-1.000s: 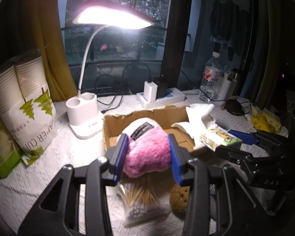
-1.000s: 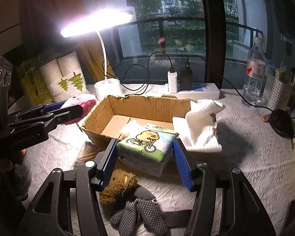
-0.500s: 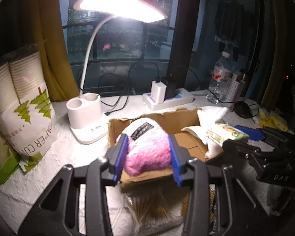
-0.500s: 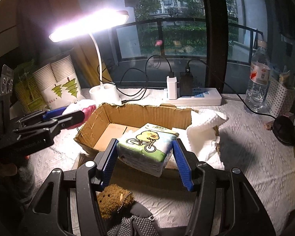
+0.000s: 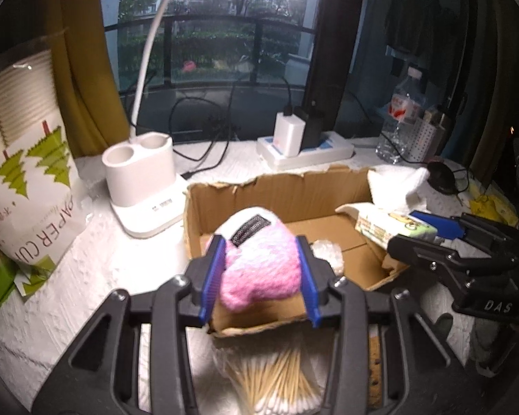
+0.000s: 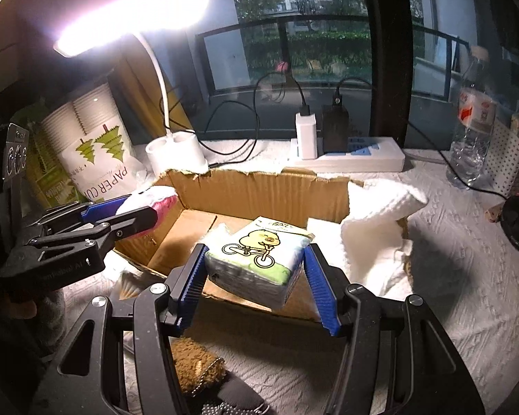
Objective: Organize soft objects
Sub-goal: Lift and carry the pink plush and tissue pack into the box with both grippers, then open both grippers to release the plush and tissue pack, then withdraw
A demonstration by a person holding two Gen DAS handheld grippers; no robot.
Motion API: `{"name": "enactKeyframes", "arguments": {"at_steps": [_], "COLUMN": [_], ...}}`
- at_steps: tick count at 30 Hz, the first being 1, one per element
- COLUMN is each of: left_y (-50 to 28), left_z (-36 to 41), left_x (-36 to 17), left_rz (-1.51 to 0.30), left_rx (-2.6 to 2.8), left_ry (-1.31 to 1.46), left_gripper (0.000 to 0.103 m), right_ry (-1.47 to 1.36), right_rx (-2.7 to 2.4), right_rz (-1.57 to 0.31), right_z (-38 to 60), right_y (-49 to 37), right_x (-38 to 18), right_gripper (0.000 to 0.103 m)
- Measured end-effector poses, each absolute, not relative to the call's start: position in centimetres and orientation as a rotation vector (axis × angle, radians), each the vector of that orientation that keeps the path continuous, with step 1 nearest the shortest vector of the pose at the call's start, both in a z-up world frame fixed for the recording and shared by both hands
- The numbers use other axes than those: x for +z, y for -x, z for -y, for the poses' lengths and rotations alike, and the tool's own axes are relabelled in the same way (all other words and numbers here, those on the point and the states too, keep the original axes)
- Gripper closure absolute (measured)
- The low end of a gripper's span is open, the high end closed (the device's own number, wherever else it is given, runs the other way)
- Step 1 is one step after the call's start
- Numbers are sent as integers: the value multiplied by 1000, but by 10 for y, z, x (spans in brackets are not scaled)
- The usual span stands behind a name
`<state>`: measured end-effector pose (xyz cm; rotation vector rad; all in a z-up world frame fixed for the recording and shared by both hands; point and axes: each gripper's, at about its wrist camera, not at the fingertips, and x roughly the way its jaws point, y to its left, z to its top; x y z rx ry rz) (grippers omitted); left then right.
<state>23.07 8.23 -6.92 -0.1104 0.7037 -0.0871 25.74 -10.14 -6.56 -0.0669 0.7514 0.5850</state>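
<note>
Gripping a pink plush item (image 5: 259, 269), my left gripper (image 5: 261, 271) pinches it firmly between both pads; my right gripper (image 6: 256, 269) clamps a tissue pack (image 6: 257, 266) printed with a cycling duck. Both loads now hang over the near edge of the cardboard box (image 6: 259, 190), having advanced from the table's near side a second ago. A white cloth (image 6: 377, 218) drapes the box's right wall. Judgement: both items are about ready to release inside.

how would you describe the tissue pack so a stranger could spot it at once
Find the torn cardboard box in front of the lamp. Over its near edge the right tongs clamp the tissue pack: the only thing printed with a yellow chick on a bicycle.
</note>
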Motion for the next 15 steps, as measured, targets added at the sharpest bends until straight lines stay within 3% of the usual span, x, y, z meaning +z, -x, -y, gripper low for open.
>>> {"name": "enactKeyframes", "arguments": {"at_steps": [13,15], "left_y": [-239,-240], "left_z": [-72,-73], "left_x": [-85,-85], "left_rz": [-770,-774], "left_rx": [-96,-93], "left_ry": [86,92], "left_gripper": [59,54], "right_ry": [48,56], "right_rx": [583,576], "right_rz": [-818,-819], "right_z": [104,103], "right_y": [-272,-272], "right_x": [-89,-91], "right_gripper": [44,43]}}
